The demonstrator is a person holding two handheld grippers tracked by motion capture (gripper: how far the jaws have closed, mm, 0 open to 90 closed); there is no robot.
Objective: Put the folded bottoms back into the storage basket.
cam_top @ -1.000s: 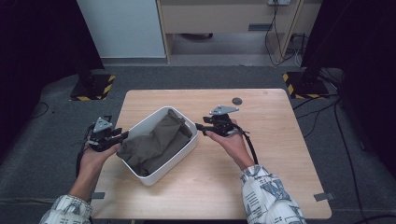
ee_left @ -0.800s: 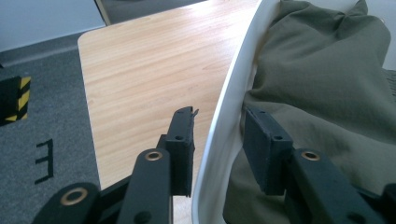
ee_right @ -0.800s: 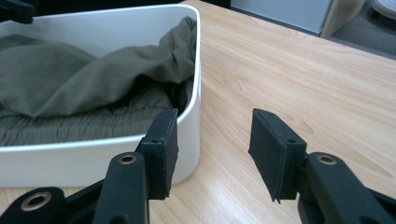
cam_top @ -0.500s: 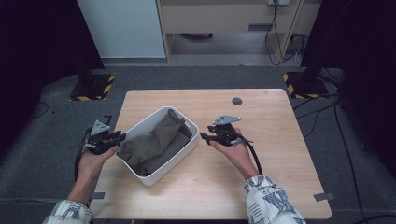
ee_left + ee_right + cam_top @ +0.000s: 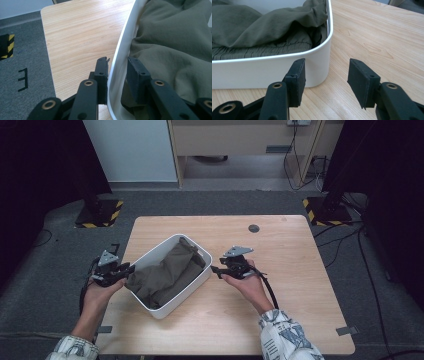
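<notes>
Left tool (image 5: 116,271): its jaws straddle the left wall of the white plastic bin (image 5: 121,62), one outside and one inside against the cloth; they have just been closing on that rim, though a slight gap shows beside the inner jaw, so I cannot tell whether the pads truly clamp it
Right tool (image 5: 325,75): jaws parted and holding nothing, just beside the bin's near corner, low over the counter (image 5: 295,285); they have just been opening a little
Bin (image 5: 167,304): sits askew on the left half of the counter, between the two hands
Garment (image 5: 167,275): an olive-green piece of clothing with a gathered elastic band, crumpled inside the bin and spilling against its far wall
Step in hand: likely steadying the bin with the left tool while the right one lines up beside it
Next move: by my reading, the right tool must lift over the rim and reach in for a fold of the garment, or pinch the wall to match the left; the left grip needs to be firm first, since the light bin could slide or tip
</notes>
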